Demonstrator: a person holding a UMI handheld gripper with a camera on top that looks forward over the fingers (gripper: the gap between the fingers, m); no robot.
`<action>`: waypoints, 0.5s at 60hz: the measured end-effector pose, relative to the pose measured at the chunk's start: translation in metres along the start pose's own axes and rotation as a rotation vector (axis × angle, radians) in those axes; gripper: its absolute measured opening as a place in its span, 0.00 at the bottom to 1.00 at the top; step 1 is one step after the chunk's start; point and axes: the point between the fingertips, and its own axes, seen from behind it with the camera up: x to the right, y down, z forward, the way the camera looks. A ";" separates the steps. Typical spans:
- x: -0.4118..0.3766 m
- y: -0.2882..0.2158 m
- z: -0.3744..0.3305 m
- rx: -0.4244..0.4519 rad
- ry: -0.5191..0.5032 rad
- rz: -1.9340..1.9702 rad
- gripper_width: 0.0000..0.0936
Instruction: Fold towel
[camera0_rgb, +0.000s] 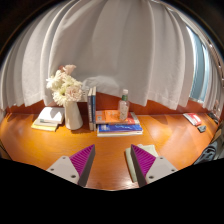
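Note:
No towel shows in this view. My gripper hovers above a brown wooden table. Its two fingers stand wide apart, purple pads facing each other, with only bare tabletop between them. Nothing is held.
At the table's back edge stand a white vase of pale flowers, upright books, a small bottle and a stack of flat books. An open book lies at the left, a red item at the right. White curtains hang behind.

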 end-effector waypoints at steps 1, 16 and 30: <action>-0.008 -0.002 -0.006 0.011 -0.009 0.007 0.75; -0.112 0.006 -0.091 0.070 -0.094 0.031 0.76; -0.169 0.024 -0.154 0.093 -0.126 0.012 0.76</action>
